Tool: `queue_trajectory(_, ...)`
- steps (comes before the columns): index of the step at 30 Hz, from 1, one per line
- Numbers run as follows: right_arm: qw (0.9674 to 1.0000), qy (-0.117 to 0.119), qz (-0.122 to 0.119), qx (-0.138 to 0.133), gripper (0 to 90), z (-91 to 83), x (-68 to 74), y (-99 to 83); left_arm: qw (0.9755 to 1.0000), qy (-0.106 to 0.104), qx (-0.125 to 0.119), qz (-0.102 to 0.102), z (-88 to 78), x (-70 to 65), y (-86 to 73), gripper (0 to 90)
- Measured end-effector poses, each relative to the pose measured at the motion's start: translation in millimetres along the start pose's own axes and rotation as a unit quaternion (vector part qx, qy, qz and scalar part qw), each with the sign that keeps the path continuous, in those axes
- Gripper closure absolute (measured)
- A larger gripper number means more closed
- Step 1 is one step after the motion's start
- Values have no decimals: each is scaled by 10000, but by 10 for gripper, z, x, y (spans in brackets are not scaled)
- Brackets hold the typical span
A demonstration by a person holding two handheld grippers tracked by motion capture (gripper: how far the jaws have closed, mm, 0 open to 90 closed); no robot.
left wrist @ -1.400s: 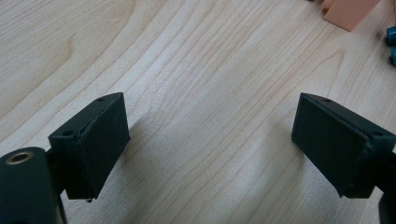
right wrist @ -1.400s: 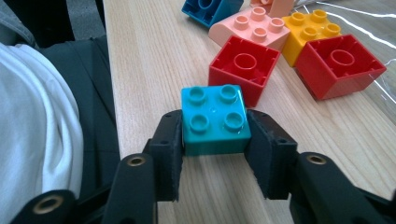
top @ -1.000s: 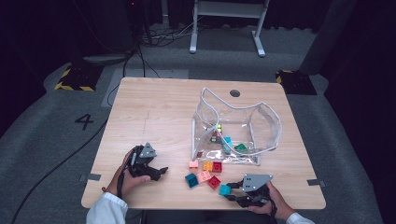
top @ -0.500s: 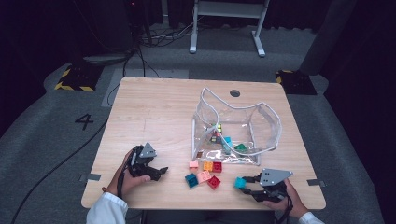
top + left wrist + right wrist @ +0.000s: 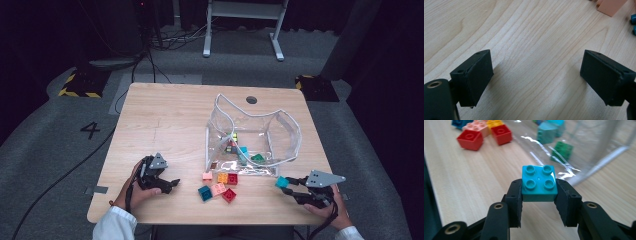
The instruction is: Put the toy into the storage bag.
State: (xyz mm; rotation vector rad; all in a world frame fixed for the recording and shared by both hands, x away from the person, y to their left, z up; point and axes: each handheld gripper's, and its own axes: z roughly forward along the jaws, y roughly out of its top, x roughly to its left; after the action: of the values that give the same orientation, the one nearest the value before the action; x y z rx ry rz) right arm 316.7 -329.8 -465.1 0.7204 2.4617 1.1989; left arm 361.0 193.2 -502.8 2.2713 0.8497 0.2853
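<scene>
While clamped between the jaws, teal brick [image 5: 538,183] sits studs-up | right hand-held gripper [image 5: 538,195] grasping it, above table [image 5: 474,182]

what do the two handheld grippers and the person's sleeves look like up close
Both are black two-jaw tools. The left gripper and right gripper each carry a grey three-cornered plate on top. The flat rectangular black pads have small screw holes, and brass-coloured bushings sit in the jaw arms. A black cable trails from each. The person wears white sleeves.
</scene>
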Motion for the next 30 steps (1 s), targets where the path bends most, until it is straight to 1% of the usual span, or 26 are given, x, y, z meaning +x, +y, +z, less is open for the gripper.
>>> queue_trajectory(1,10000,0,0,0,594,0,0,0,10000,0,0,0,0,0,0,113)
queue_trajectory(2,9999,-55,70,-45,594,-23,-27,-9,10000,-1,0,-1,0,0,0,113)
queue_trajectory(3,9997,-179,153,-70,593,-70,-79,-20,10000,-2,1,3,0,1,0,113)
queue_trajectory(4,9995,-217,197,-66,594,-98,-106,-20,10000,-2,1,3,0,1,0,113)
queue_trajectory(5,9995,-217,197,-66,594,-98,-106,-20,10000,-3,-1,1,0,1,0,113)
queue_trajectory(6,9991,-349,243,-77,594,-151,-166,-11,10000,-2,-1,1,0,1,0,113)
queue_trajectory(7,9991,-349,243,-77,594,-151,-166,-11,10000,-2,-1,1,0,1,0,113)
queue_trajectory(8,9984,-419,343,-140,593,-218,-228,11,10000,0,1,1,0,0,0,113)
queue_trajectory(10,9975,-544,396,-213,593,-284,-296,44,10000,-1,-1,-1,0,0,0,113)
queue_trajectory(12,9965,-600,492,-309,594,-357,-353,91,10000,-1,-1,-2,0,0,0,113)
queue_trajectory(14,9956,-654,515,-421,593,-425,-411,145,10000,-1,-1,-1,0,0,0,113)
queue_trajectory(15,9956,-654,515,-421,593,-425,-411,145,10000,-1,-1,-1,0,0,0,113)
queue_trajectory(16,9950,-705,495,-514,593,-484,-479,209,10000,0,0,1,0,0,0,113)
queue_trajectory(17,9950,-705,495,-514,593,-484,-479,209,10000,0,0,1,0,0,0,113)
queue_trajectory(18,9945,-716,514,-572,593,-507,-507,249,10000,0,0,0,0,0,0,113)
queue_trajectory(19,9944,-702,474,-626,593,-534,-541,298,10000,0,-1,0,0,0,0,113)
queue_trajectory(20,9941,-758,406,-655,594,-568,-579,387,10000,-1,0,2,0,0,0,113)
queue_trajectory(21,9941,-758,406,-655,594,-568,-579,387,10000,-1,0,2,0,0,0,113)
queue_trajectory(22,9940,-762,346,-706,593,-600,-617,471,10000,0,1,0,0,0,0,113)
queue_trajectory(23,9940,-762,346,-706,593,-600,-617,471,10000,0,1,0,0,0,0,113)
queue_trajectory(24,9935,-803,319,-748,593,-623,-650,539,10000,-2,0,1,0,0,0,113)
queue_trajectory(28,9924,-846,330,-827,593,-659,-707,637,10000,0,1,1,0,0,0,113)
queue_trajectory(29,9916,-874,302,-902,593,-692,-743,709,10000,-1,-1,-3,0,0,0,113)
queue_trajectory(30,9916,-874,294,-906,594,-712,-757,750,10000,-2,0,0,0,0,0,113)
